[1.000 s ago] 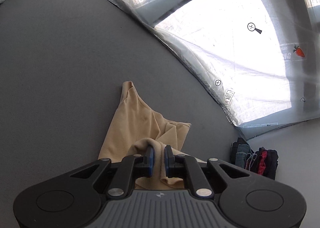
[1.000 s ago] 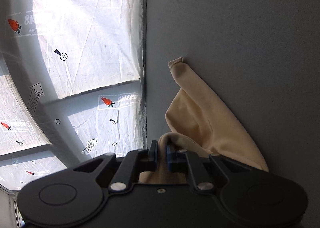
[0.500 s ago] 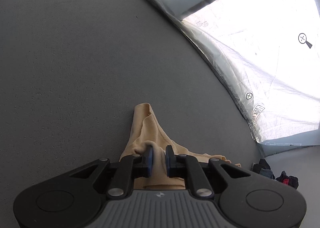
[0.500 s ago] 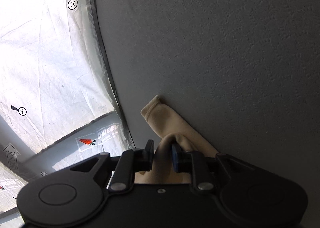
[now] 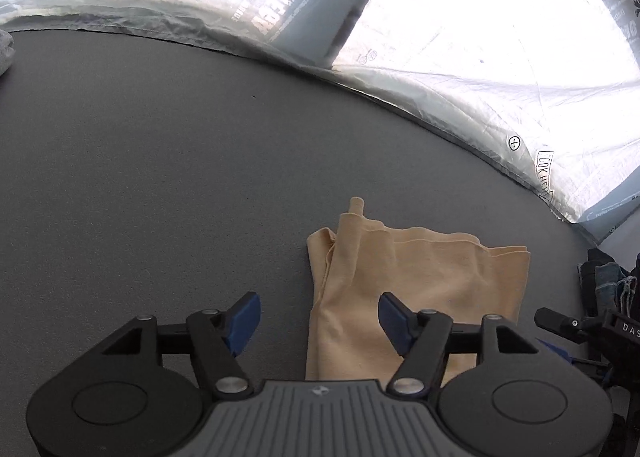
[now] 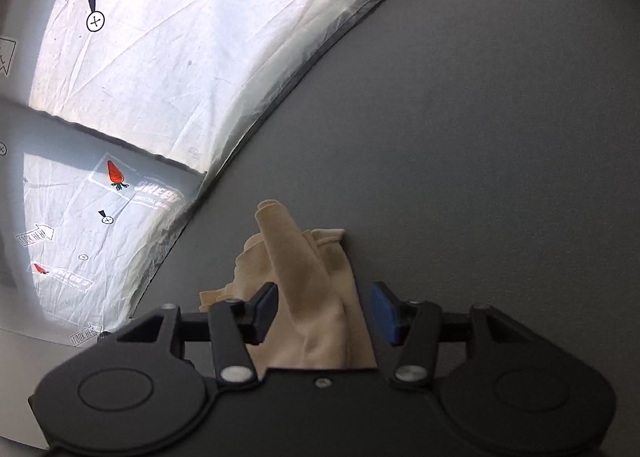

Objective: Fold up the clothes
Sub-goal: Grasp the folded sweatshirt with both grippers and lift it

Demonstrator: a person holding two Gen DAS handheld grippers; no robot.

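Note:
A beige garment [image 5: 416,281] lies folded on the grey table [image 5: 160,177]. In the left wrist view my left gripper [image 5: 320,317] hangs over its left edge. Its jaws are opening, the blue pads [image 5: 244,317] stand wide apart and neither presses on the cloth. In the right wrist view the same beige garment [image 6: 308,289] lies between the spread fingers of my right gripper [image 6: 324,311]. Those jaws are opening too, and the pads [image 6: 384,313] stand clear of the fabric. A narrow strap end points away from me.
A white plastic sheet [image 5: 460,57] printed with carrots and arrows hangs beyond the table's far edge. A pile of dark clothes [image 5: 608,281] sits at the right. A bit of grey cloth [image 5: 5,53] shows at the far left. Part of the other gripper [image 5: 580,333] shows at the right edge.
Both grippers were shut on the beige garment; both have let go and spread their jaws. The garment now lies flat and folded on the table. Both views have rolled.

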